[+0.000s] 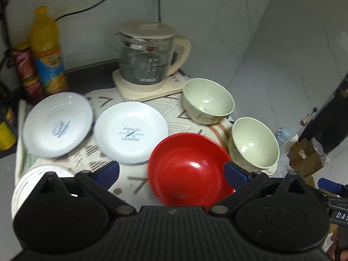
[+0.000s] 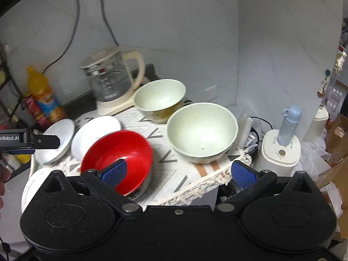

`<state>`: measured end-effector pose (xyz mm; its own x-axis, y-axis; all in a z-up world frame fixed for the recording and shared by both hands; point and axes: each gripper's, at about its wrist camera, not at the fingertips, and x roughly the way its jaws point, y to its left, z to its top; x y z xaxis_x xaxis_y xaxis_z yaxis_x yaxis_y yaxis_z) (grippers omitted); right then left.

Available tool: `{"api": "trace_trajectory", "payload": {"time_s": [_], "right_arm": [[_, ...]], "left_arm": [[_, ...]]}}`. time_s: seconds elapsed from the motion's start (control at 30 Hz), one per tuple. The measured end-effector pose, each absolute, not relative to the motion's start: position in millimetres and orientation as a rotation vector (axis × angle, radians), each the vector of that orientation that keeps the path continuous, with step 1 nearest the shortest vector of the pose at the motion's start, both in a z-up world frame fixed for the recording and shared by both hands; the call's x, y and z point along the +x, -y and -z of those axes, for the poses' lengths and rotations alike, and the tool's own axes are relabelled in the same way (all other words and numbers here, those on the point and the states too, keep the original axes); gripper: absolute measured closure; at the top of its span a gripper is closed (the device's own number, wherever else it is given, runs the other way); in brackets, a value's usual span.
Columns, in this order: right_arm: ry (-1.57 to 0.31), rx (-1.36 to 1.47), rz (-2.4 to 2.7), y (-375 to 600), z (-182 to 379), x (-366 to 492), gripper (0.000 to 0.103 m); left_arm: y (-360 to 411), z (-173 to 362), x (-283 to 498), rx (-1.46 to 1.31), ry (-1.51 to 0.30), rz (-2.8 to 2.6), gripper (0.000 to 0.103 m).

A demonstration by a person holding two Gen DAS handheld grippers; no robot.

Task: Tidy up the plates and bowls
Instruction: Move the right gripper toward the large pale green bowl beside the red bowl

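I have both grippers hovering over the near edge of the desk (image 1: 139,180), which is covered by a patterned cloth (image 2: 174,174) with a fringed hem. My left gripper (image 1: 171,174) is released, its blue pads spread wide and holding nothing; the red bowl (image 1: 189,165) sits on the cloth between and just ahead of them, its right rim close to the right pad, though I cannot tell whether they touch. My right gripper (image 2: 178,171) is also spread wide and empty. Its left pad overlaps the red bowl in that view, and its right pad hangs past the cloth's fringe.

Left of the red bowl lie two white plates (image 1: 131,132) (image 1: 57,125), side by side with rims nearly touching, each with a blue printed mark in the middle. Another white dish (image 1: 28,180) shows partly at the near left corner, mostly hidden by my left gripper body. To the right stand two pale green bowls, upright and empty: the nearer one (image 2: 202,130) by the cloth's right edge, the farther one (image 2: 159,100) just behind it, beside a glass kettle (image 1: 150,58) on its cream base. An orange drink bottle (image 1: 46,50) and a red can (image 1: 25,67) stand at the back left by the wall.
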<state>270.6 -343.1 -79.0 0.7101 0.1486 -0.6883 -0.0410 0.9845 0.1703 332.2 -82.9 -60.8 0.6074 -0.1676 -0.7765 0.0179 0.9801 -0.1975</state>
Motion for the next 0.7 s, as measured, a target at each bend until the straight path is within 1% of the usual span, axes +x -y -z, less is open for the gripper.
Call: {"api": "trace_trajectory", "payload": {"time_s": [0.37,0.7], "right_arm": [[-0.806,0.205,0.000,372,101,312,0.000],[-0.845,0.269,0.083,401,125,331,0.000]], "left_arm": [[130,81,403,-0.106,-0.987,0.228,0.003],[174,102,443,-0.068,-1.034,0.299,0.003]]}}
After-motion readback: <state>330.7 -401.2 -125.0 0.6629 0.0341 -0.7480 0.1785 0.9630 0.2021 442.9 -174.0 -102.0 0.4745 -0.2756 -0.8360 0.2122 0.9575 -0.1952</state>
